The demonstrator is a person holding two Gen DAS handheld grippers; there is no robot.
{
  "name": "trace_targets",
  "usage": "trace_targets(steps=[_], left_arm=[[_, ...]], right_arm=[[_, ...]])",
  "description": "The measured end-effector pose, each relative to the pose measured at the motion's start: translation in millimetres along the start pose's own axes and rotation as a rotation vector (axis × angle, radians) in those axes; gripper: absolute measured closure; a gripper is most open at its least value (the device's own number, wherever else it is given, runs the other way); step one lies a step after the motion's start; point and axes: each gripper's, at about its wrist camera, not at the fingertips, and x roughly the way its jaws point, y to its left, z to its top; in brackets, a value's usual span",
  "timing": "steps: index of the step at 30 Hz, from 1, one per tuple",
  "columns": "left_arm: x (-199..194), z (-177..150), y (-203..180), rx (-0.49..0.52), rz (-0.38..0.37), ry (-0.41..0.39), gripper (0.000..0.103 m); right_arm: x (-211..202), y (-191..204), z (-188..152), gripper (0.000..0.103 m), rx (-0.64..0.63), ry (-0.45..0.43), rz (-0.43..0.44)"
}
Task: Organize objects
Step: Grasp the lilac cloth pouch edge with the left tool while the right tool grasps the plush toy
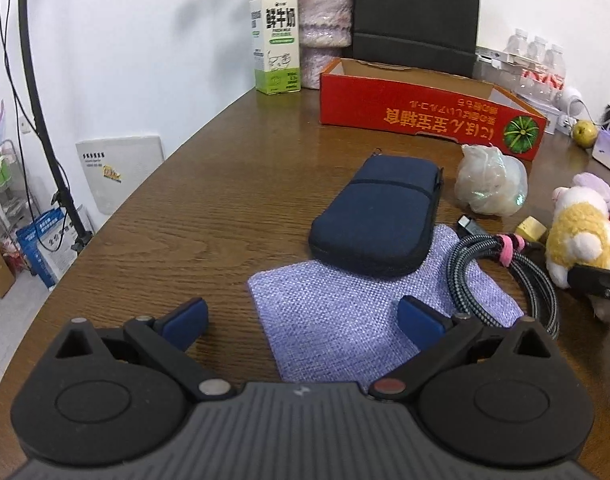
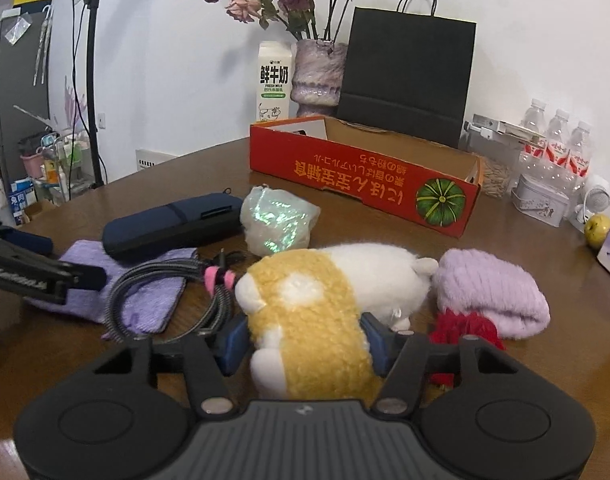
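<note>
Right gripper: my two blue pads sit against either flank of the plush toy, which lies on its side on the wooden table. The pile bulges around the pads, so I record this as a grasp on the toy. It is not yet lifted; its body rests on the table.

Left gripper: jaws spread wide, nothing between them. It hovers over the near edge of the purple cloth, not touching it as far as I can tell.

Location of items: a dark blue pouch lies partly on the far end of the cloth. A coiled braided cable with a pink tie overlaps the cloth's right side. A crumpled plastic bag sits just behind the toy. A pale purple knitted hat and a piece of red yarn lie to the toy's right. The open red cardboard box stands behind them all, apparently the collecting bin.

Step in hand, by my judgement: securing the toy for transfer.

Next move calls for: a straight lift clear of the cable and yarn, then a carry over the box's near wall. The soft body may sag or slip, so the grip wants checking before travel.
</note>
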Motion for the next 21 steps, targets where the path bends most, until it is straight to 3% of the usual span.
trace_targets(steps=[3,5,6,8,9,11,13,21], left_arm=[[-6.9,-4.0,-0.7,0.011,-0.028,-0.019,0.017],[-13.5,-6.7,-3.9,0.032,-0.049,-0.029,0.036],[-17.1,-8.3,-6.0,0.043,-0.052,-0.032,0.038],[-22.1,-11.0,-7.9,0.053,-0.073,-0.036,0.058],[-25.1,-12.6,-8.5,0.056,-0.081,-0.037,0.062],[-30.7,-16.6,-10.0,0.070,-0.089,-0.041,0.083],[-36.3,-20.9,-9.4,0.079,-0.092,-0.041,0.093],[-59.2,-28.8,7.8,0.061,-0.108,-0.048,0.099]], right_arm=[[-10.1,5.4,-7.1,0.046,0.009,-0.008,0.005],[-16.0,9.0,-11.2,0.046,0.013,-0.013,0.002],[-18.6,9.7,-13.1,0.046,0.015,-0.015,0.000],[-22.5,11.4,-16.4,0.046,0.018,-0.018,-0.012],[-24.1,12.1,-17.5,0.046,0.020,-0.018,-0.015],[-28.1,12.1,-19.8,0.046,0.026,-0.019,-0.019],[-31.4,13.0,-22.5,0.046,0.024,-0.020,-0.025],[-32.4,13.1,-32.4,0.049,0.013,0.000,-0.049]])
